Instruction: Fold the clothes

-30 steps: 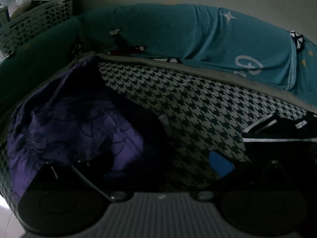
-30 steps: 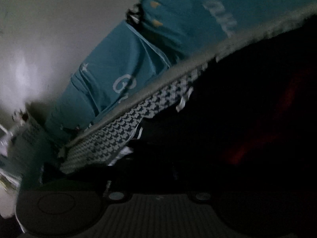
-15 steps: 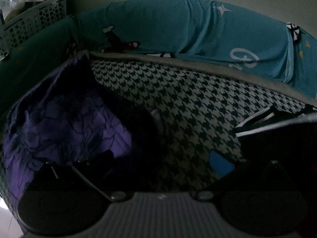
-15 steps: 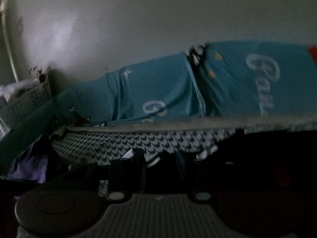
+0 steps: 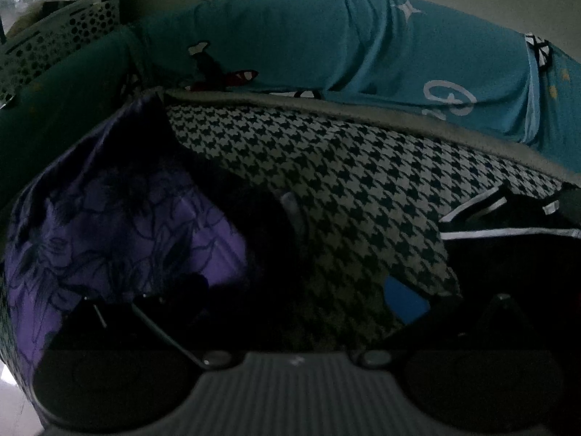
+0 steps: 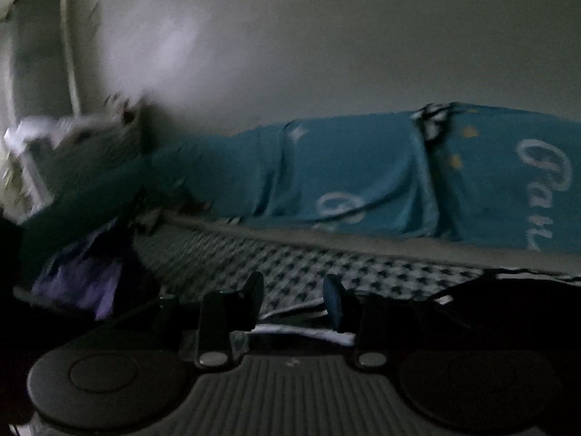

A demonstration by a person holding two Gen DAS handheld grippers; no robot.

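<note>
Black white-trimmed garment [image 6: 490, 312] is draped below the parted, empty right gripper [image 6: 294, 290]. Left gripper [image 5: 301, 301] grip cannot be told. Hem should be pinched squarely near the houndstooth cover's [image 5: 345, 181] front edge.

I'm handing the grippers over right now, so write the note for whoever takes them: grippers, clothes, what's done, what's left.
Left gripper: jaws wide apart, nothing seen clamped, over the checked cover beside the purple floral garment.
Right gripper: jaws parted, nothing clamped; the white trim of the black garment runs low between its fingers.
Clothes: purple one crumpled at the cover's left, black one bunched at its right.
Done: nothing looks folded.
Left: spread and fold both.
</note>
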